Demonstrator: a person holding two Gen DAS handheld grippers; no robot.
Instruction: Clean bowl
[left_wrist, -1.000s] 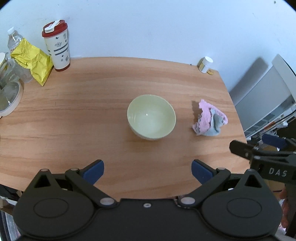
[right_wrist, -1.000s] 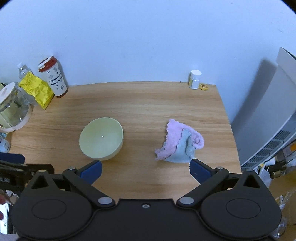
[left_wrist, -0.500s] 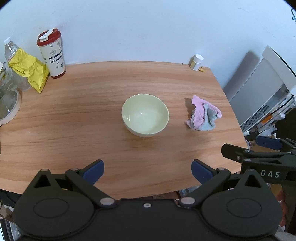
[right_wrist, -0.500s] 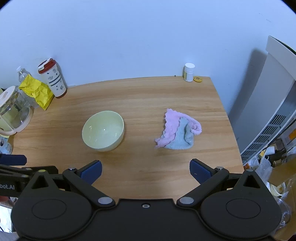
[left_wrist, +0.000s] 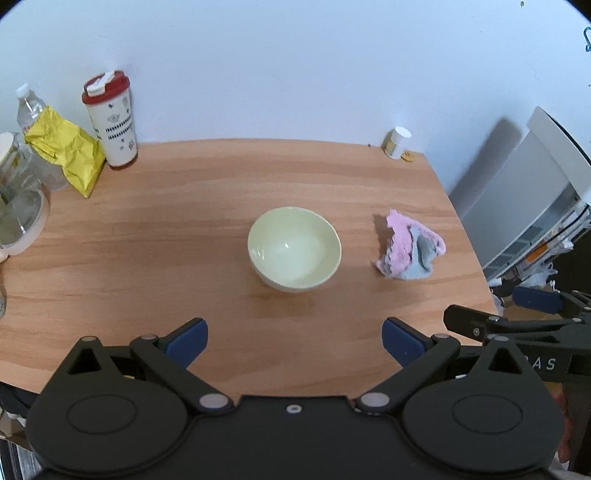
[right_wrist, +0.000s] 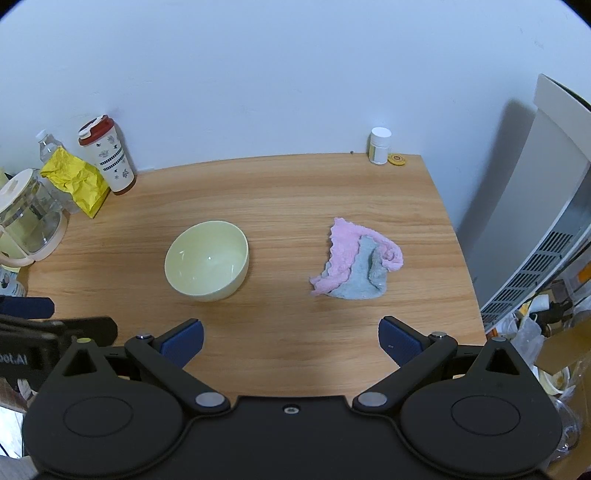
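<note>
I have both grippers hanging over the near edge of the wooden counter (left_wrist: 147, 258), and neither touches anything. The left gripper (left_wrist: 293, 338) has its blue-padded fingers (left_wrist: 186, 338) spread wide and empty. Ahead of them, almost centred between the two tips, sits the pale green bowl (left_wrist: 294, 258), upright and apparently empty, well apart from the fingers. Off beyond my right finger lies the crumpled pink and grey cloth (left_wrist: 409, 251), near the bowl but not touching it.

The right gripper (right_wrist: 291, 339) is likewise spread wide with nothing between its fingers (right_wrist: 397, 341). From this side the cloth (right_wrist: 356, 264) lies ahead, slightly toward the right finger, and the bowl (right_wrist: 207, 260) ahead of the left finger.

Far beyond the left finger, by the wall, stand a red-lidded tumbler (right_wrist: 107, 158), a yellow foil bag (right_wrist: 75, 182), a water bottle (left_wrist: 27, 107) and a glass pitcher (right_wrist: 26, 221). A small white-capped jar (right_wrist: 380, 146) stands at the far right corner.
</note>
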